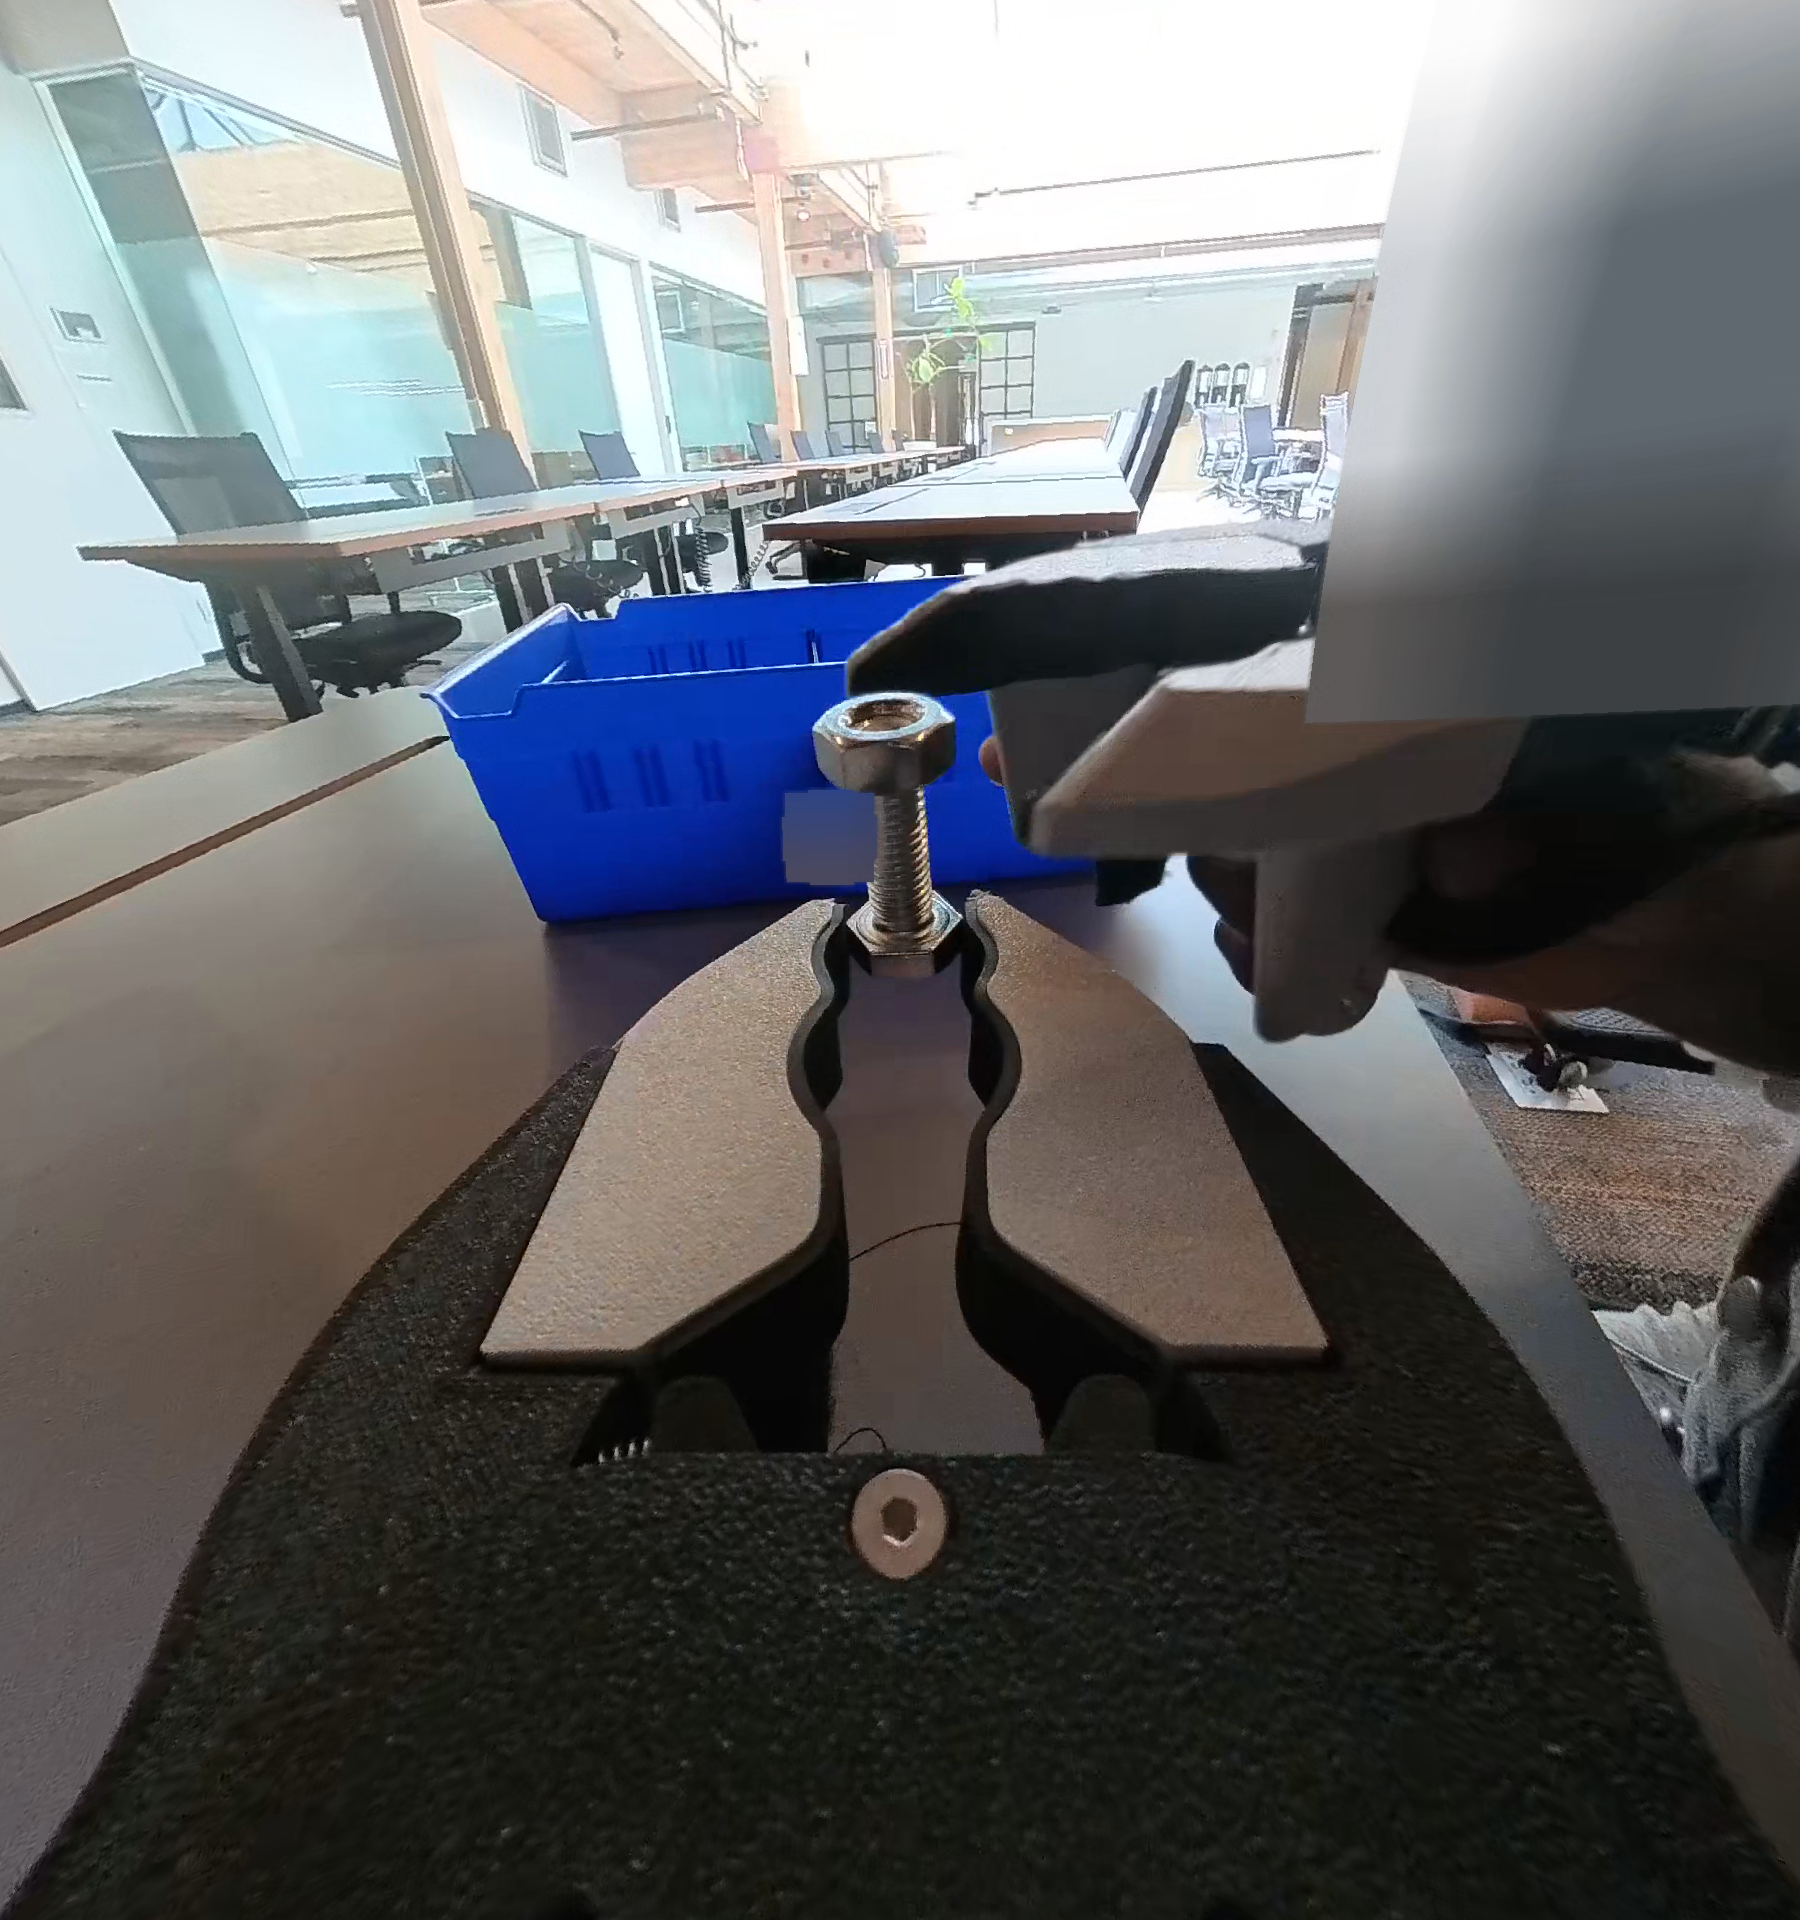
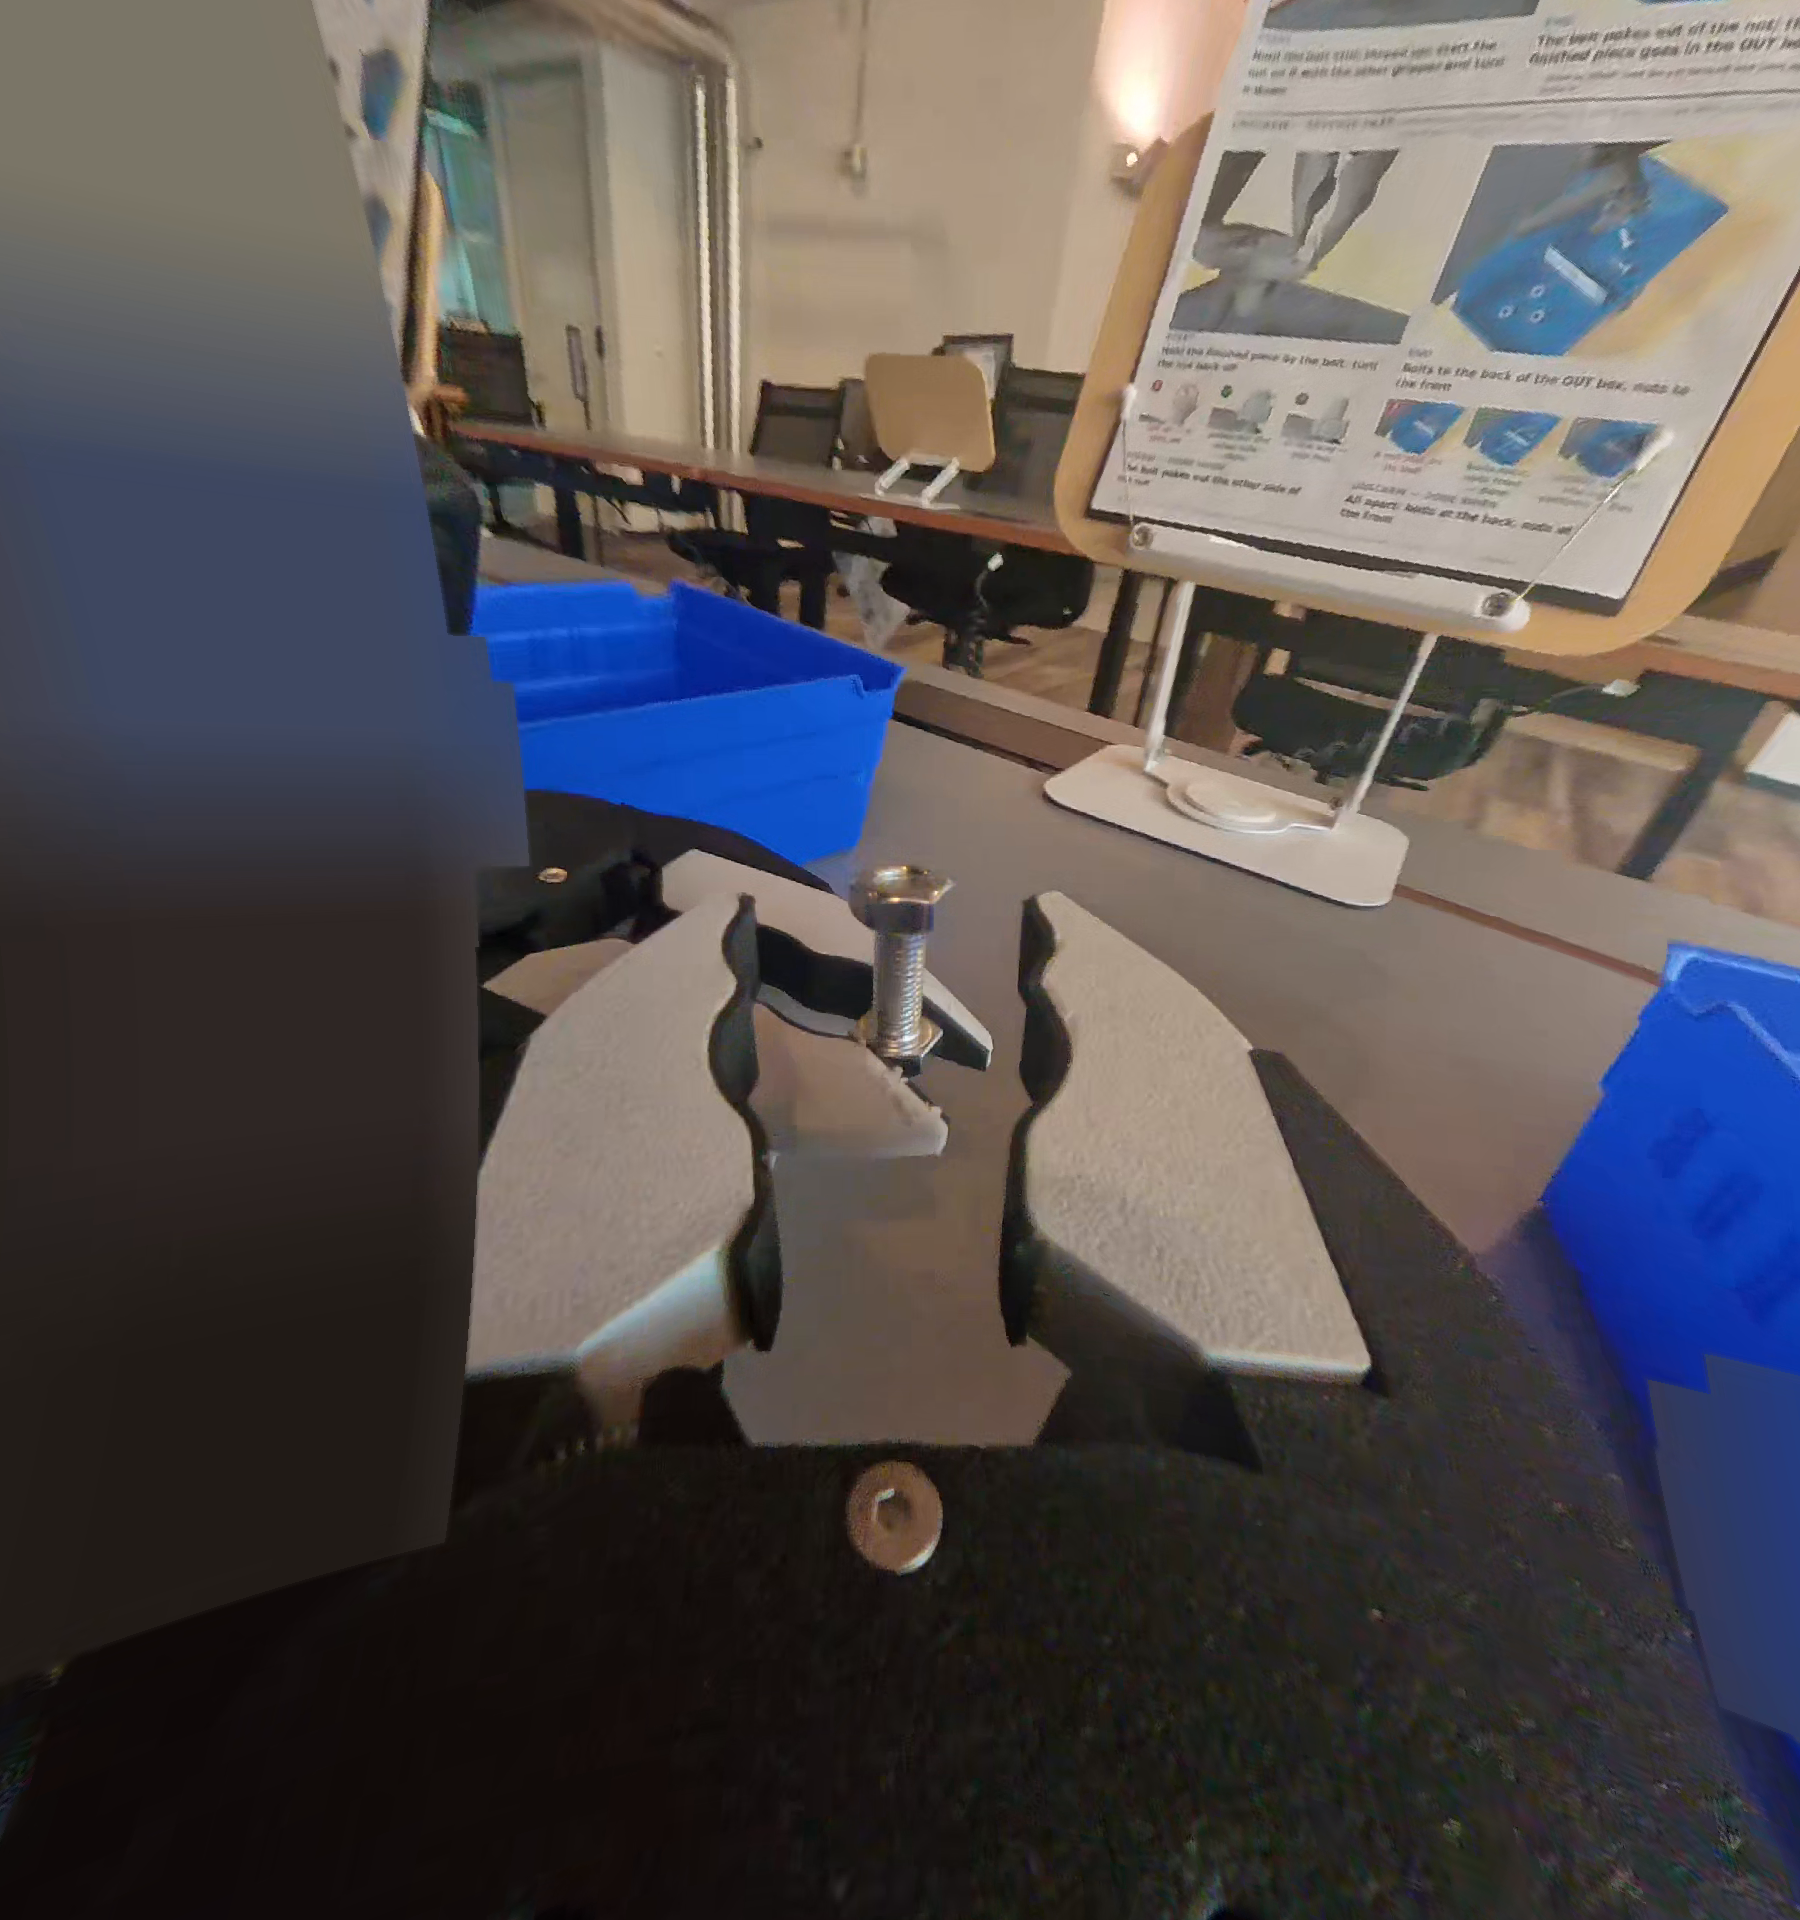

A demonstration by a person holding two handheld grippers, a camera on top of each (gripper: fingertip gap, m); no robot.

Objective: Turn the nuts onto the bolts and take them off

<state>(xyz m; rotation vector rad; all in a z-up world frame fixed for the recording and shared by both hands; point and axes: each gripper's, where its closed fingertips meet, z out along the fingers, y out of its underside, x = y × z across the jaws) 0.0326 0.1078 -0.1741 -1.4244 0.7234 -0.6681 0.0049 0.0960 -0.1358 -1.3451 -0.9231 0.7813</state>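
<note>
Bolt (image 1: 898,871) stands upright, its head clamped in my left gripper (image 1: 902,940) just above the table; the nut (image 1: 883,736) sits on its tip, barely threaded. My right gripper (image 2: 880,971) hangs spread, nothing held; spinning remains, I judge.

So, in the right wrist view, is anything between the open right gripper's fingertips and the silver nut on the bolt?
No: only bare dark table shows between right gripper and silver nut.

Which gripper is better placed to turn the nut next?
Right gripper: open and empty, level with the nut atop the upright bolt. The left gripper is shut on the bolt's head.
</note>
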